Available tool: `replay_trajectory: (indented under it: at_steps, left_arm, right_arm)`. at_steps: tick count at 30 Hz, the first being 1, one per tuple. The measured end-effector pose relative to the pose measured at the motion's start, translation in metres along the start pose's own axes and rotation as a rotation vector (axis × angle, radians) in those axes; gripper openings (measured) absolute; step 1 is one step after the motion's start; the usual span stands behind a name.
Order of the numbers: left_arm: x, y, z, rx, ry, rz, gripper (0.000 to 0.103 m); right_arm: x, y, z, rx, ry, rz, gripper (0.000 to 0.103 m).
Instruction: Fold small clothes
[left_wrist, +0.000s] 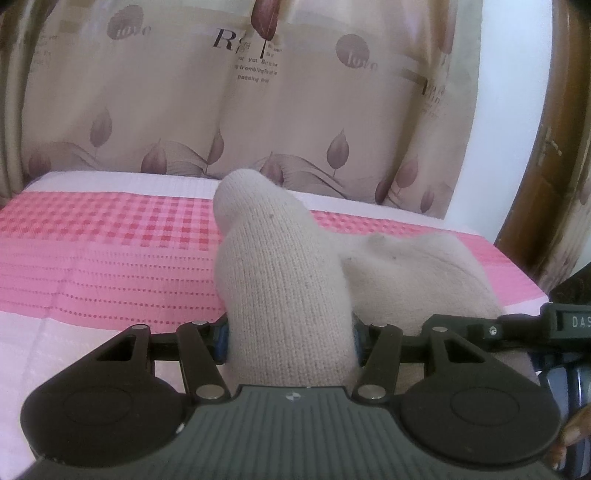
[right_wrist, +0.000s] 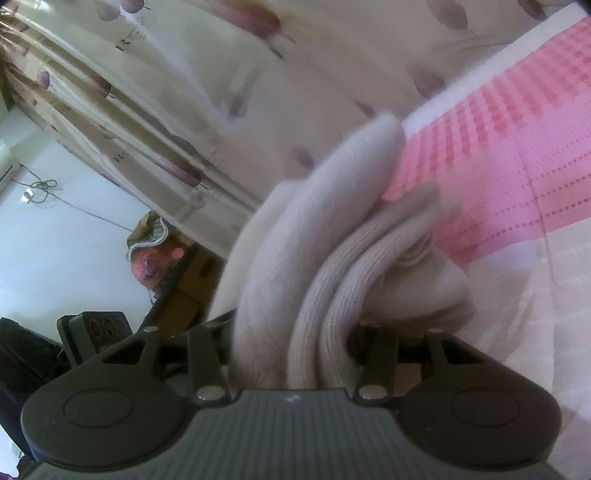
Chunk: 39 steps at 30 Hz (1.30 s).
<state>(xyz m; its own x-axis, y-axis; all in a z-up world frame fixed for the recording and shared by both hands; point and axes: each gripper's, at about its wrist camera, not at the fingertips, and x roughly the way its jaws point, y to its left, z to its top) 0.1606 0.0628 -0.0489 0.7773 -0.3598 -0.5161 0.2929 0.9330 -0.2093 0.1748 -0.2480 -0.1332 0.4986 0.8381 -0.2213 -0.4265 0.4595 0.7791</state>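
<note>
A beige knit sock (left_wrist: 280, 266) stands up between the jaws of my left gripper (left_wrist: 290, 339), whose blue pads (left_wrist: 221, 341) press on its sides. More of the beige fabric (left_wrist: 413, 266) bulges to the right, toward a black gripper part (left_wrist: 565, 321) at the frame's edge. In the tilted right wrist view, my right gripper (right_wrist: 291, 343) is shut on a bundle of the same beige sock: a smooth layer (right_wrist: 266, 266) on the left and a ribbed cuff (right_wrist: 340, 280) on the right. Both sets of fingertips are hidden by the fabric.
A bed with a pink checked sheet (left_wrist: 110, 240) lies below the sock. A leaf-print curtain (left_wrist: 221, 110) hangs close behind it. A brown wooden door (left_wrist: 546, 184) stands at the right. Boxes and a cloth bundle (right_wrist: 155, 258) sit by the white wall.
</note>
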Motion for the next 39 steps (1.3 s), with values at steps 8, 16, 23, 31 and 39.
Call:
replay_trajectory:
  at_steps: [8,16,23,31,39]
  left_arm:
    - [0.012,0.004,-0.005,0.002,0.026,0.009,0.057]
    - [0.018,0.009,-0.01,0.006,0.04,0.032,0.061]
    - [0.019,0.011,-0.014,0.022,0.021,0.078,0.073]
    - [0.013,0.008,-0.015,0.051,-0.006,0.131,0.089]
    - [0.007,0.007,-0.02,0.072,-0.023,0.182,0.103]
  right_arm:
    - [0.002,-0.013,-0.003,0.027,-0.005,-0.017,0.05]
    - [-0.004,-0.025,-0.006,0.031,-0.015,-0.048,0.05]
    - [-0.009,-0.02,-0.009,-0.018,-0.016,-0.108,0.05]
    - [-0.015,-0.015,-0.022,-0.091,-0.006,-0.195,0.052]
    - [-0.016,-0.01,-0.037,-0.153,0.002,-0.28,0.064]
